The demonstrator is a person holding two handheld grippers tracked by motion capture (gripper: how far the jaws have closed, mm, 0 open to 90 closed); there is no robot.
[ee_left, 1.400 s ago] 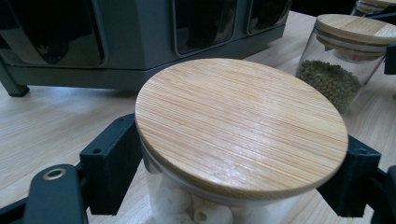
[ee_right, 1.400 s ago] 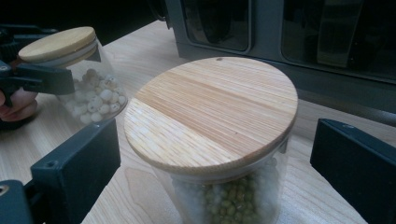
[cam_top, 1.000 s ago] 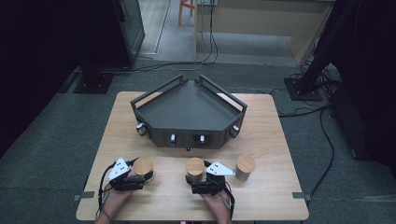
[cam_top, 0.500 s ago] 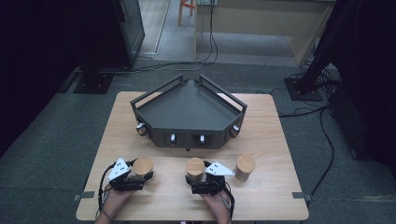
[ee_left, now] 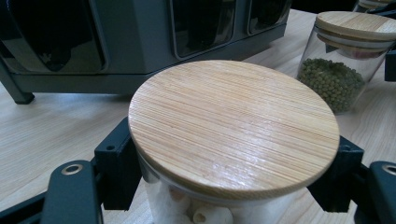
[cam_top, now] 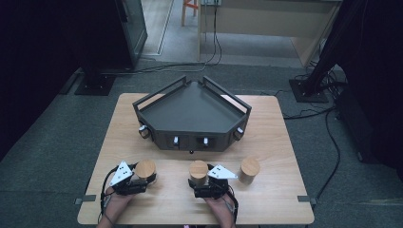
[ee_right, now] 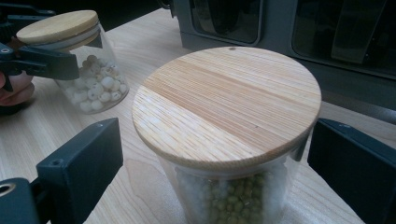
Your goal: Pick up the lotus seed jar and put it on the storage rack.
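Gripping is the step in hand: on the table's near left the left gripper (ee_left: pixel 224 186) has just been closing, and its jaws now press the glass of the white-bean jar (ee_left: pixel 233 126). At near centre the right gripper (ee_right: pixel 210 163) straddles the green-pea jar (ee_right: pixel 229 116), jaws apart, clear of the glass. Both hands sit low and level near the front edge; next, I judge, the right must pinch below the lid.

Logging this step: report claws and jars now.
Left claw just closed on white-bead jar. Right claw open around green-pea jar. Nothing blocking.
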